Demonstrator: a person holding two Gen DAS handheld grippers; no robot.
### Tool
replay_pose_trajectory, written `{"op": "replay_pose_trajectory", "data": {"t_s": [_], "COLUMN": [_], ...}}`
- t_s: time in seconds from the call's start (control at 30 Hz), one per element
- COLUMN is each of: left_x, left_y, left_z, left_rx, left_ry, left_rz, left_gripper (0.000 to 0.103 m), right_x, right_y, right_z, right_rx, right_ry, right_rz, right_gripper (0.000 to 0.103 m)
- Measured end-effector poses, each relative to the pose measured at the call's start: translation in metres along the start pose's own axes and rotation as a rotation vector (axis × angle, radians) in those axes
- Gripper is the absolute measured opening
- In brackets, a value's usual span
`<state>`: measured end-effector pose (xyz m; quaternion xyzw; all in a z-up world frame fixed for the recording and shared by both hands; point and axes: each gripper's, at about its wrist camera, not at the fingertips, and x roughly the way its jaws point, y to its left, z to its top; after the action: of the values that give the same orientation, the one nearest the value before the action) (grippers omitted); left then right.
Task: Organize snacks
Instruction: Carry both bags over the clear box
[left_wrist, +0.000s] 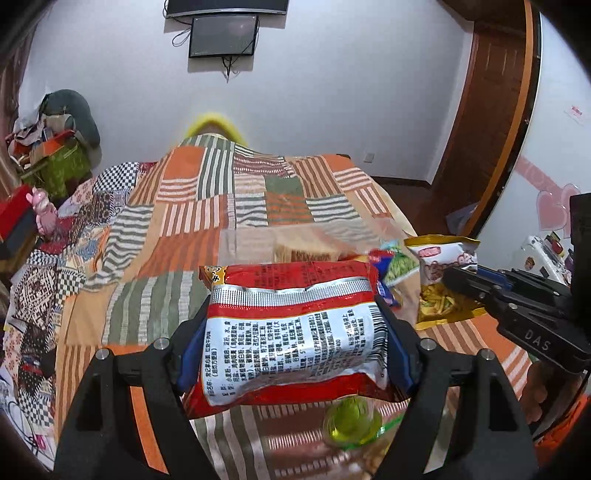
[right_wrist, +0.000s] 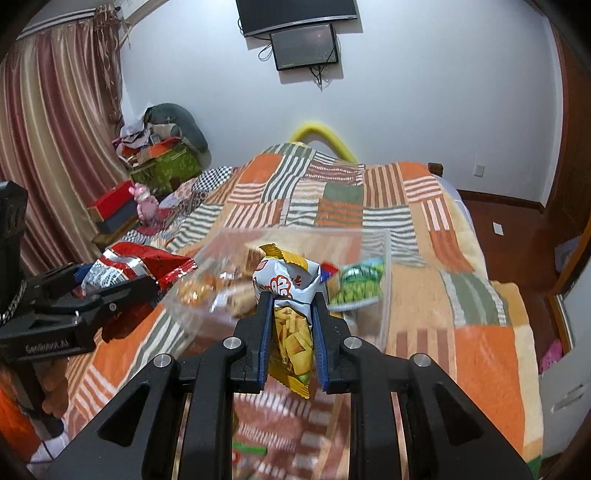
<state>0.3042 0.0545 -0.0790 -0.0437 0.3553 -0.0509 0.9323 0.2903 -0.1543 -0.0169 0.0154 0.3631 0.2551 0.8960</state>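
Flat, even indoor light, source not visible. White wall (right_wrist: 424, 110) evenly lit, no glare. Strong fisheye bending and dark vignette at corners. Clear plastic box (right_wrist: 295, 266) below the wall motion-smeared; patchwork blanket (left_wrist: 236, 206) beyond sharp; soft shadows only.

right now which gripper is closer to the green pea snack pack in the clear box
Right. The right gripper, shut on the yellow chip bag, sits just beside the green pea pack. The left gripper, clamping the red packet, is further off.
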Motion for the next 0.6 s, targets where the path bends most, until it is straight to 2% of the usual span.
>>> {"op": "replay_pose_trajectory", "data": {"t_s": [0.33,0.6], "left_x": [0.036,0.073], "left_y": [0.007,0.021], "left_z": [0.027,0.037], "left_rx": [-0.020,-0.053], "left_ry": [0.009,0.050], "left_rz": [0.022,0.042], "left_gripper": [0.079,0.079], "right_x": [0.031,0.054], "right_y": [0.004,-0.001], "right_z": [0.024,0.035], "right_rx": [-0.008,-0.003], "right_ry": [0.000,0.019], "right_rz": [-0.025,-0.039], "right_gripper": [0.018,0.018]}}
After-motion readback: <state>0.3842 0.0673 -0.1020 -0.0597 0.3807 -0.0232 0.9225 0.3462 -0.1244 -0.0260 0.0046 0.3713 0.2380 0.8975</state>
